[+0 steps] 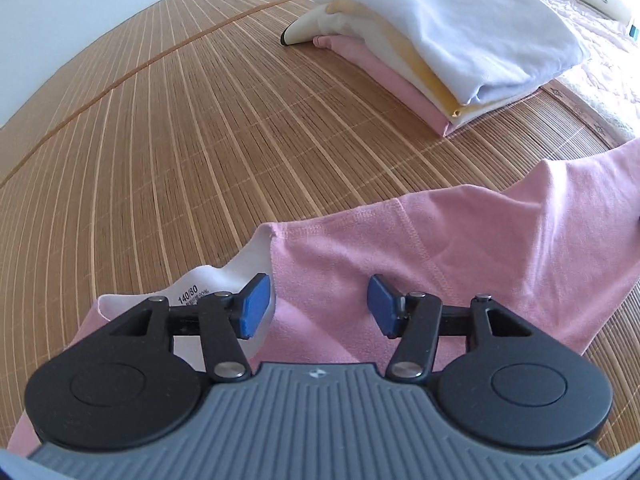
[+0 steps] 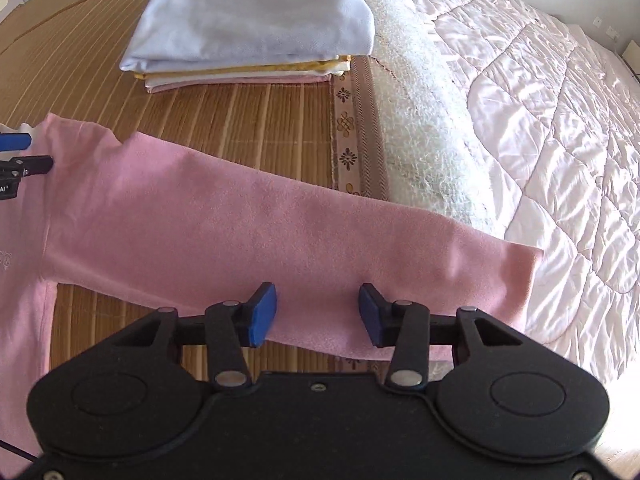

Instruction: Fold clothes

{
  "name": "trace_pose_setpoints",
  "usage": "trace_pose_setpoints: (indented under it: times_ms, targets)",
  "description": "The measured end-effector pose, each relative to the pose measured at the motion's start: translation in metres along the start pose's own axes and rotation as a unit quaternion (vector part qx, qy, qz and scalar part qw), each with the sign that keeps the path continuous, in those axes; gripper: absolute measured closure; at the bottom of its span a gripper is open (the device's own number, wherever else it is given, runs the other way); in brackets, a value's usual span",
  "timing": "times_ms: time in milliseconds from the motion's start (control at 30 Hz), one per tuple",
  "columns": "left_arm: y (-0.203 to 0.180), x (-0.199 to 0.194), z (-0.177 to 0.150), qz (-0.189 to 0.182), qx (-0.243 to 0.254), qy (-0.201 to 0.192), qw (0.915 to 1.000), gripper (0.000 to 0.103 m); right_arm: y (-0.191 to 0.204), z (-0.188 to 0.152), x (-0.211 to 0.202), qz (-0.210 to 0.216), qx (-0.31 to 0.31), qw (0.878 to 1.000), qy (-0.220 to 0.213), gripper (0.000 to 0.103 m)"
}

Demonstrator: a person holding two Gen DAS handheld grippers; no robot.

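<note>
A pink long-sleeved top (image 1: 460, 248) lies spread on a bamboo mat (image 1: 160, 140). Its white inner neckband with a size label (image 1: 192, 294) shows in the left wrist view. My left gripper (image 1: 318, 306) hovers open over the shoulder, just beside the neckline. In the right wrist view the pink top's sleeve (image 2: 280, 232) stretches out to the right, its cuff resting on a quilt (image 2: 540, 140). My right gripper (image 2: 318, 314) stands open above the sleeve's near edge, with nothing between its blue pads. The left gripper's tip (image 2: 16, 142) shows at the far left edge.
A stack of folded clothes (image 1: 440, 40), white on top of yellow and pink, sits at the far side of the mat; it appears too in the right wrist view (image 2: 256, 24). A fluffy white blanket (image 2: 424, 120) and the quilt border the mat (image 2: 240, 112) on the right.
</note>
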State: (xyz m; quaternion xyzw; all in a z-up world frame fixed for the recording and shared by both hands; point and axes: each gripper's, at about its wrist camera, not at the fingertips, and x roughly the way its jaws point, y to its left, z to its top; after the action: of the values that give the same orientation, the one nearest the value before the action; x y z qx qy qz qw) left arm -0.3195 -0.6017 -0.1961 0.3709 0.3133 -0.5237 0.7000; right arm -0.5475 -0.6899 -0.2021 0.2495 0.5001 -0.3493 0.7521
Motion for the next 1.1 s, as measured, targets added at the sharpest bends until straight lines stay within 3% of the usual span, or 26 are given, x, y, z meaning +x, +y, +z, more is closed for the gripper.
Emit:
trace_pose_setpoints:
  times_ms: [67,133,233,367,433,567,667,767,867,933,1067,1100]
  targets:
    - [0.003,0.003,0.002,-0.001,-0.006,0.005,1.0000,0.041,-0.008,-0.003,0.000,-0.003,-0.015,1.000,0.007,0.053]
    - [0.005,0.006,0.004,0.000,-0.013,0.005,0.9999,0.041,-0.018,-0.003,0.002,-0.005,-0.009,1.000,0.019,0.042]
    - [0.008,0.007,0.005,-0.001,-0.029,0.003,0.9996,0.040,-0.029,-0.001,0.006,0.012,0.031,0.999,0.027,0.041]
    - [0.020,-0.008,0.002,-0.009,-0.088,0.017,0.9959,0.041,-0.013,0.006,-0.005,-0.019,0.005,1.000,0.025,0.045]
    - [0.031,-0.024,-0.006,-0.003,-0.121,0.028,0.9922,0.041,-0.005,0.014,-0.026,-0.019,0.018,1.000,-0.001,0.045]
    - [0.062,-0.065,-0.043,0.021,-0.199,0.035,0.9791,0.041,0.024,0.024,-0.056,0.056,0.052,0.996,-0.037,0.037]
    - [0.099,-0.096,-0.086,0.058,-0.281,0.050,0.9568,0.041,0.061,0.029,-0.056,0.104,0.041,0.993,-0.026,0.037]
    - [0.139,-0.116,-0.128,0.149,-0.328,0.093,0.9280,0.040,0.094,0.030,-0.049,0.156,0.072,0.985,0.022,0.037]
    - [0.187,-0.123,-0.170,0.232,-0.364,0.154,0.8891,0.040,0.128,0.025,-0.049,0.217,0.084,0.972,0.039,0.036]
    - [0.223,-0.135,-0.195,0.267,-0.395,0.157,0.8651,0.040,0.153,0.021,-0.049,0.231,0.069,0.969,0.046,0.035]
    - [0.288,-0.148,-0.226,0.282,-0.438,0.179,0.8342,0.037,0.200,0.020,-0.040,0.244,0.060,0.963,0.096,0.035]
    - [0.301,-0.151,-0.231,0.278,-0.447,0.170,0.8330,0.037,0.211,0.021,-0.039,0.246,0.056,0.962,0.109,0.035]
